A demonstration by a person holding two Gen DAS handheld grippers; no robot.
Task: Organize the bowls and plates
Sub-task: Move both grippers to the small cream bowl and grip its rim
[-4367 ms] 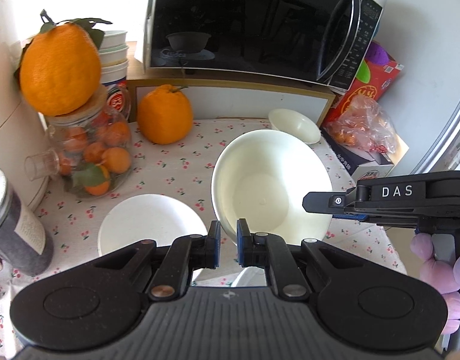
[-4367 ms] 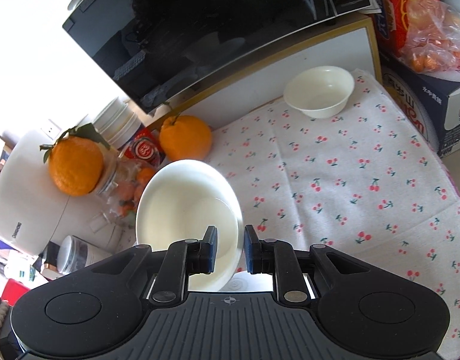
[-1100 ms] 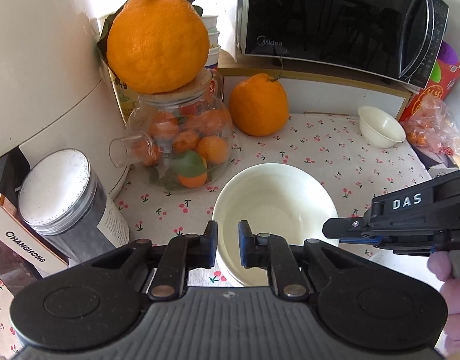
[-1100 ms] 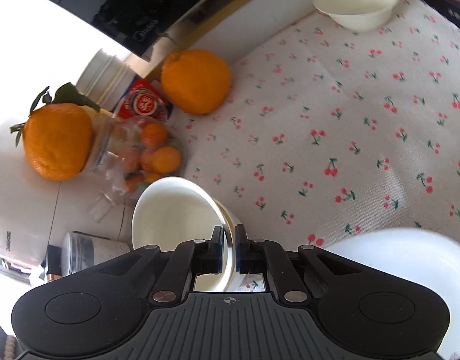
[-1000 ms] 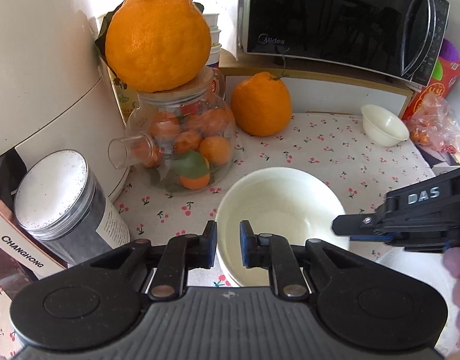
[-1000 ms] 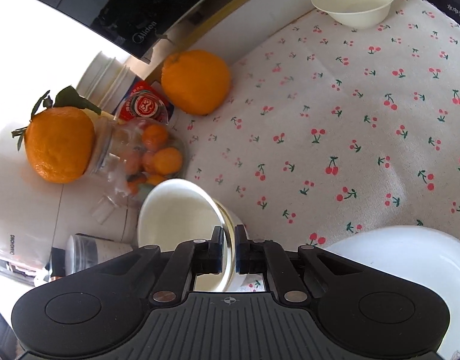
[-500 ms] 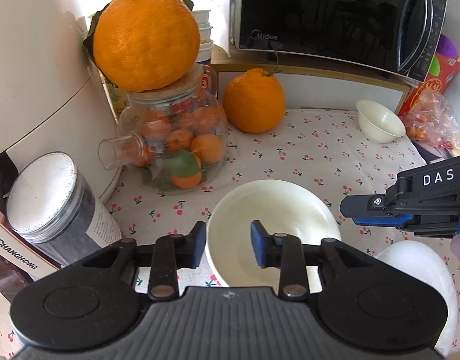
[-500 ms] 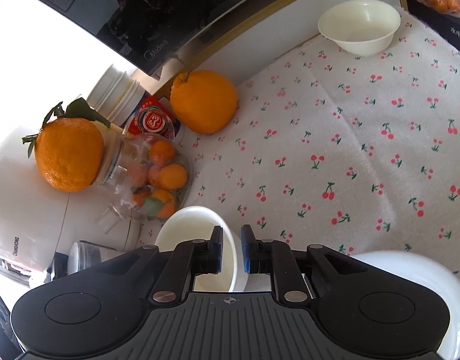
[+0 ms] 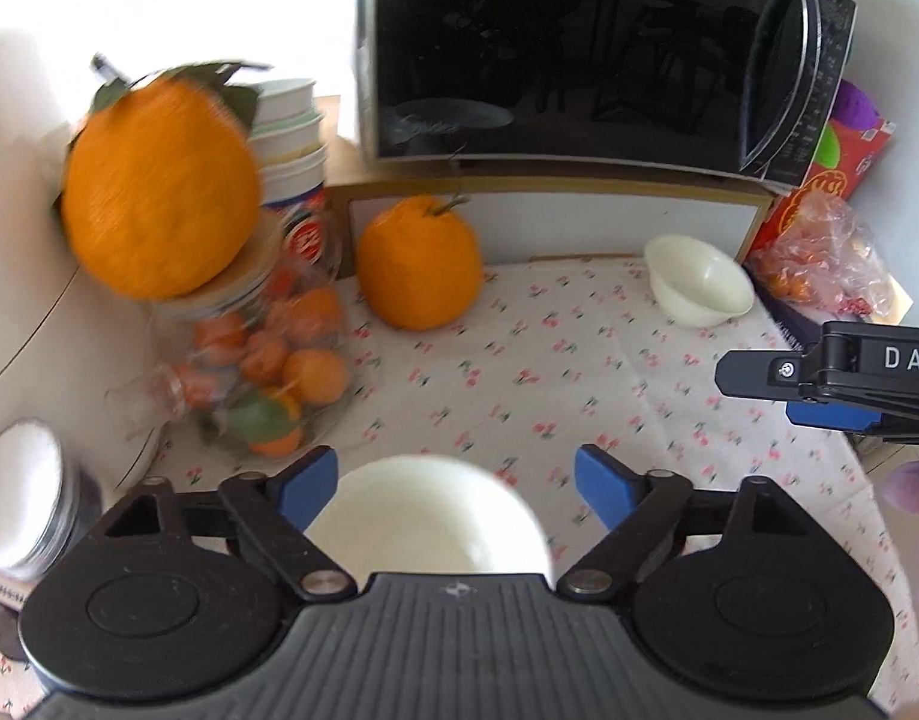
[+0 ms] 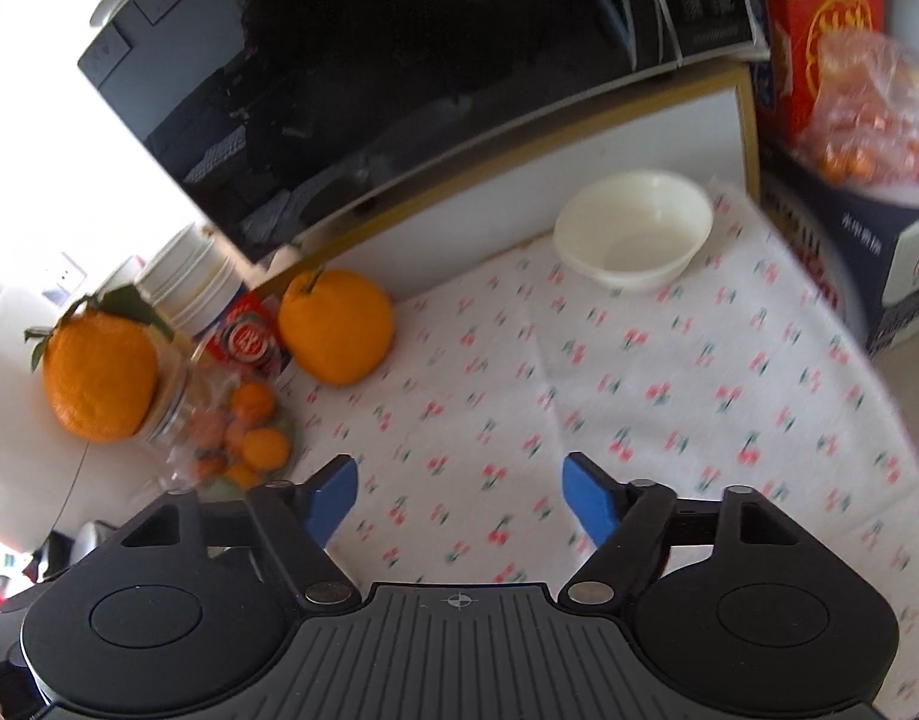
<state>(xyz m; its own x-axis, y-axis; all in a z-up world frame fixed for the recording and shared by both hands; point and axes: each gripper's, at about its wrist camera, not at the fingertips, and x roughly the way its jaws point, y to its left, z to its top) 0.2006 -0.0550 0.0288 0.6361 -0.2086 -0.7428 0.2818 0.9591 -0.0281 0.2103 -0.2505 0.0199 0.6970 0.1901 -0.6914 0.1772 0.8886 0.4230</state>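
**A:** How many bowls can be counted on the cherry-print cloth (image 9: 579, 360)?

**B:** Two. A large white bowl (image 9: 426, 519) sits at the near edge, right below the left gripper (image 9: 456, 483). A small cream bowl (image 9: 699, 279) stands far back on the right, close to the microwave shelf. Both are empty. The right wrist view shows only the small one (image 10: 633, 231).

**A:** And the grippers?

**B:** Two as well. The left gripper's jaws are opening; the large bowl shows in the gap between them, but the blue pads (image 9: 306, 486) stand clear of its rim, so it is released. The right gripper (image 10: 459, 495) is opening too, with only cloth between its fingers. From the left view it juts in at the right edge (image 9: 819, 384), marked "DAS".

**A:** Fruit?

**B:** Two big oranges: one with leaves (image 9: 159, 192) sits on the lid of a glass jar (image 9: 249, 372), the other (image 9: 420, 264) rests on the cloth just in front of the shelf.

**A:** What does the jar hold?

**B:** Small oranges, several of them, too blurred to count, plus something green. A clear plastic bag (image 9: 819, 264) at the far right also holds small orange fruit, lying on a box.

**A:** Anything else stacked?

**B:** A stack of paper cups (image 9: 291, 138) behind the jar; their number cannot be told. A black microwave (image 9: 579, 54) stands on the shelf above.
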